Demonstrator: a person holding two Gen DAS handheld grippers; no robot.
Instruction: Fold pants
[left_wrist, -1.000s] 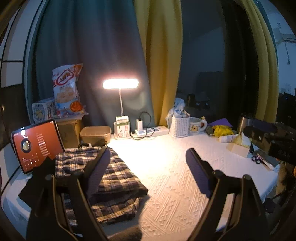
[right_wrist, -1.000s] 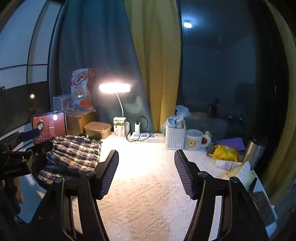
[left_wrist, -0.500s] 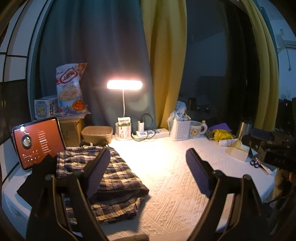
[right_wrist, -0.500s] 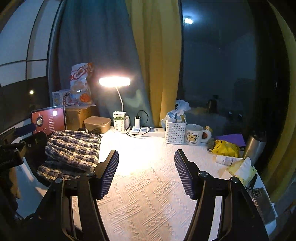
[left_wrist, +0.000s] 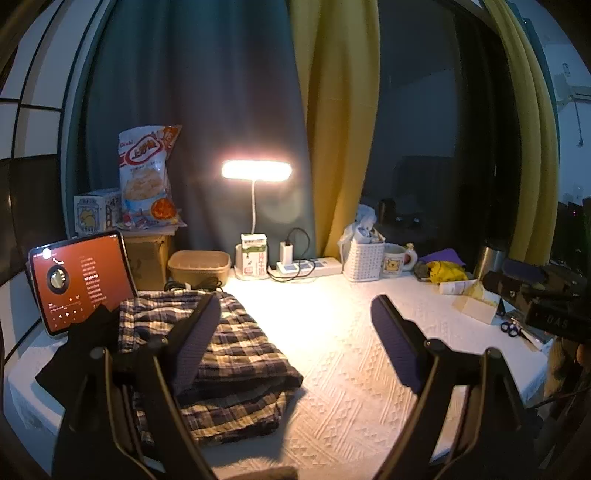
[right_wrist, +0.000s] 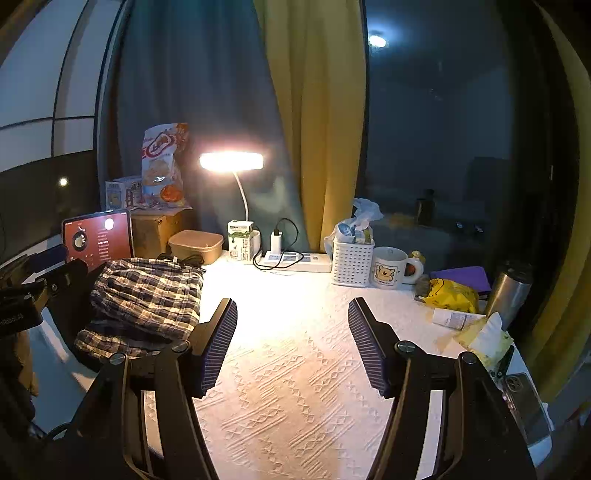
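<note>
Folded plaid pants (left_wrist: 236, 354) on table, both grippers' jaws apart, empty; labels unreadable.

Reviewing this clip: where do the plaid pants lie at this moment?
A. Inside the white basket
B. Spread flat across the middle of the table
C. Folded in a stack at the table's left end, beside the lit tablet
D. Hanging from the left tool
C: the plaid pants sit folded in layers at the left end of the white textured tablecloth, next to the red-screened tablet; both tools are open and hold nothing.

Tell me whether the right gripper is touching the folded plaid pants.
Apart. The right wrist view shows the right gripper open over bare white tablecloth, the folded plaid pants lying beyond its left finger.
</note>
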